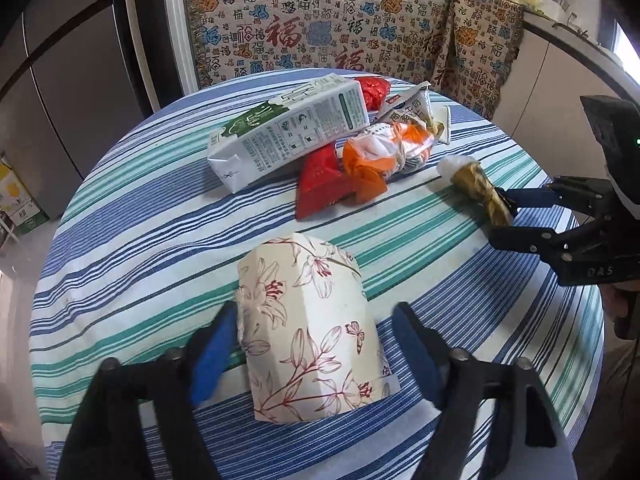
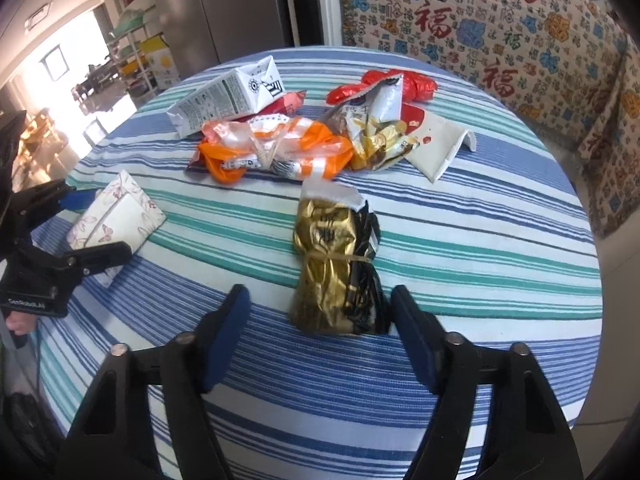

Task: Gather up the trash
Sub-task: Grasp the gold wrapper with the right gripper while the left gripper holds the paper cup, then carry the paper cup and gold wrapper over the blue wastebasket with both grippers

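Floral tissue pack (image 1: 308, 328) and banded gold wrapper (image 2: 336, 264) flat, near carton-and-wrapper heap (image 1: 320, 136).

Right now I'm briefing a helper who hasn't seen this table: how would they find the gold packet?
Start at the round striped table. In front of the litter heap with the milk carton, the gold packet lies alone between the right gripper fingers. Unlike its neighbours, it is shiny gold and black, cinched by a rubber band.
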A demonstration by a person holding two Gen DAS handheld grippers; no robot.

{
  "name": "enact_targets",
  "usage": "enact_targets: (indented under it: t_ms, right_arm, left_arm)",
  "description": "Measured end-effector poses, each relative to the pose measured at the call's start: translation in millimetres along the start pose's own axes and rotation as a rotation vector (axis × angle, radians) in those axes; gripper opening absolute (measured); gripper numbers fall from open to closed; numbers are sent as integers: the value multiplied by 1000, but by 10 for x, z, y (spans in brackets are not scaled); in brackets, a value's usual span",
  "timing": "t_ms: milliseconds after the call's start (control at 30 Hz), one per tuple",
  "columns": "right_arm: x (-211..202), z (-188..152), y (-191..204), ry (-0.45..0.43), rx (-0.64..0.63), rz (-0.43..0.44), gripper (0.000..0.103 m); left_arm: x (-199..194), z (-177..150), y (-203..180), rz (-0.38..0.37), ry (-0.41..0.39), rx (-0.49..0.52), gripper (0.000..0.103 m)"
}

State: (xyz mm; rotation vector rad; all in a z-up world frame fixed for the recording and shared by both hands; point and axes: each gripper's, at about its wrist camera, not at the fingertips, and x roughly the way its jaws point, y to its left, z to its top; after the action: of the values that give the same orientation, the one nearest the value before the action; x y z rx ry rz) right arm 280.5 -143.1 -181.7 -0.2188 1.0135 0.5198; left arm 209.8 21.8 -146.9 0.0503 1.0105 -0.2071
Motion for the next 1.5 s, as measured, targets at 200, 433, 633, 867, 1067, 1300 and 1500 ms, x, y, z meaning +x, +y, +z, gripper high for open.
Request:
enact_targets:
  t_ms: [200, 433, 633, 867, 1067, 1300, 1500]
  right_arm:
    - [-169, -29, -12, -26, 39, 39, 29]
    - [-350, -225, 59, -6, 14, 68, 30]
    - [-303, -358, 179, 17, -35, 30, 47]
    - [-433, -281, 152, -36, -20, 39, 72]
    - [-258, -154, 188, -30, 3, 32, 70]
    - [-369, -138, 180, -54, 26, 59, 40]
    - [-579, -266, 13, -91, 79, 38, 40]
  left_arm:
    - [-82, -94, 11, -1, -28, -10, 62]
    - [-207, -165, -77, -41, -51, -57, 62]
    - [-174, -150, -248, -23, -43, -40, 62]
    - [-204, -156, -253, -15, -48, -51, 62]
    - [-212, -166, -282, -8, -53, -49, 62]
    - [-274, -154, -360, -28, -70, -53, 62]
    - [-300, -80, -582, -62, -84, -34, 62]
